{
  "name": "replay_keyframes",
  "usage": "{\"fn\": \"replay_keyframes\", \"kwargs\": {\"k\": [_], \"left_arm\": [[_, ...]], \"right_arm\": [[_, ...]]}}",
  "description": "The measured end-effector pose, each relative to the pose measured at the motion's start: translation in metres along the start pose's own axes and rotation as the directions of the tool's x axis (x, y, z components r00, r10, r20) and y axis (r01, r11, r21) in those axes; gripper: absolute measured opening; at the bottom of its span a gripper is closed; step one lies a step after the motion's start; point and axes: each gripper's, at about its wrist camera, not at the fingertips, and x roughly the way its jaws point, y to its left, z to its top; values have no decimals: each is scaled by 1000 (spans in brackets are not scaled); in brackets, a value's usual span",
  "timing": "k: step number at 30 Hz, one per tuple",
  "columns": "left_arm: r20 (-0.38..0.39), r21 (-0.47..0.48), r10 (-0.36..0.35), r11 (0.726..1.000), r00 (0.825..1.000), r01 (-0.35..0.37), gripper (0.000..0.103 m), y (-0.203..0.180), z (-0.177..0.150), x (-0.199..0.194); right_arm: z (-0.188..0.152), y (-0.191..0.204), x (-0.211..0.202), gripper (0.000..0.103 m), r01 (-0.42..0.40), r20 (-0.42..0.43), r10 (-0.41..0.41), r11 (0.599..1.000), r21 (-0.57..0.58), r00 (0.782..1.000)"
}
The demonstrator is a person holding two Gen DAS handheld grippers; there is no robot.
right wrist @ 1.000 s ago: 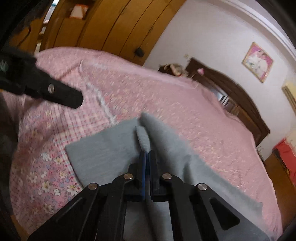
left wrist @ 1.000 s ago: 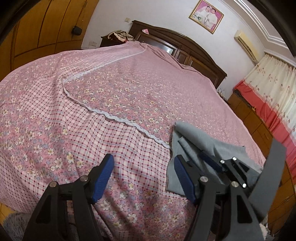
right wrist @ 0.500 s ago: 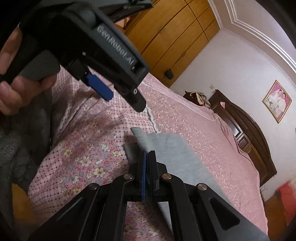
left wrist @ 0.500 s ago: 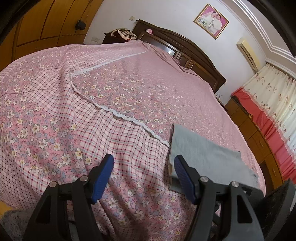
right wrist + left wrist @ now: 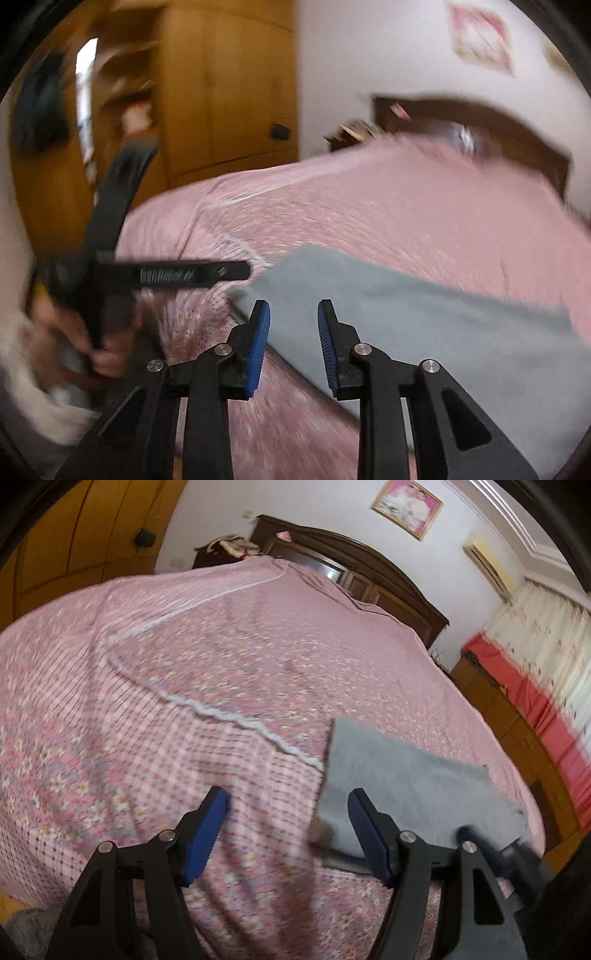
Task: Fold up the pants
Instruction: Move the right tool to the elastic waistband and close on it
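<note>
The grey pants (image 5: 406, 779) lie folded flat on the pink floral bedspread (image 5: 184, 686), near the bed's front right edge. My left gripper (image 5: 288, 812) is open and empty, above the bedspread just left of the pants' near corner. My right gripper (image 5: 293, 325) is open and empty, hovering at the near left corner of the pants (image 5: 424, 325). The left gripper also shows in the right wrist view (image 5: 207, 273), held by a hand at the left. The right wrist view is blurred by motion.
A dark wooden headboard (image 5: 354, 568) stands at the far end of the bed. Wooden wardrobe doors (image 5: 74, 554) are at the left. A low wooden cabinet (image 5: 517, 731) and red and cream curtains (image 5: 546, 672) are at the right.
My right gripper has opened and let go of the pants, which now lie flat. It has swung round and pulled back a little. My left gripper stayed open.
</note>
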Motion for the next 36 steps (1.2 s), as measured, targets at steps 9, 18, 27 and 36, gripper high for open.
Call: {"fn": "replay_keyframes", "kwargs": {"k": [9,18,27,36], "left_arm": [[7,144,3,990,1000,-4,71,-50,-2,7],[-20,165,27,986,999,-24,71,-69,-9,31],[-22,179,42,983,999,-37,71,-79,-13,42],[-16,151,38,988,999,-35,71,-68,-17,37]], "right_arm": [[-40,-261,-175,38,119,-189,-24,850,512,982],[-104,-401,-246,38,236,-225,-102,651,722,969],[-124,-416,-217,38,214,-221,-64,602,770,973],[-113,-424,-195,41,195,-203,-54,589,784,978]]}}
